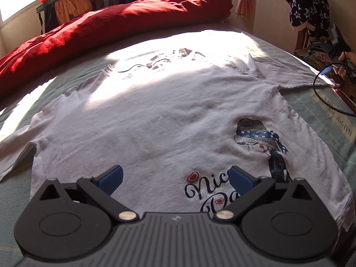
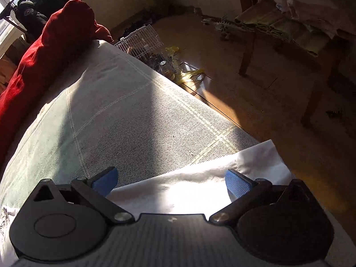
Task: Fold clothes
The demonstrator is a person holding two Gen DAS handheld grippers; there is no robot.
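Left wrist view looks down at a white T-shirt (image 1: 155, 115) spread flat on the bed (image 1: 329, 115). The shirt has a picture of a girl in a hat (image 1: 260, 140) and some curly dark letters (image 1: 207, 187) near its bottom hem. The left gripper (image 1: 175, 178) hangs over that hem with its blue fingers (image 1: 112, 176) wide apart, and nothing is between them. One sleeve lies out toward the left edge of the bed and the other sleeve reaches toward the right edge. A red blanket (image 1: 106, 29) is bunched up along the far edge of the bed. Bright sun falls across the top part of the shirt. At the right edge a hand (image 1: 346, 63) holds another tool with a black cable (image 1: 322, 98).

Right wrist view shows the right gripper (image 2: 172, 181) at the right edge of the bed, over a white piece of the shirt (image 2: 200, 182). Its blue fingers (image 2: 238, 184) are wide apart too and hold nothing. Past the bed's edge are the wooden floor (image 2: 255, 102), a white wire cage (image 2: 142, 40) and a wooden chair (image 2: 289, 42).
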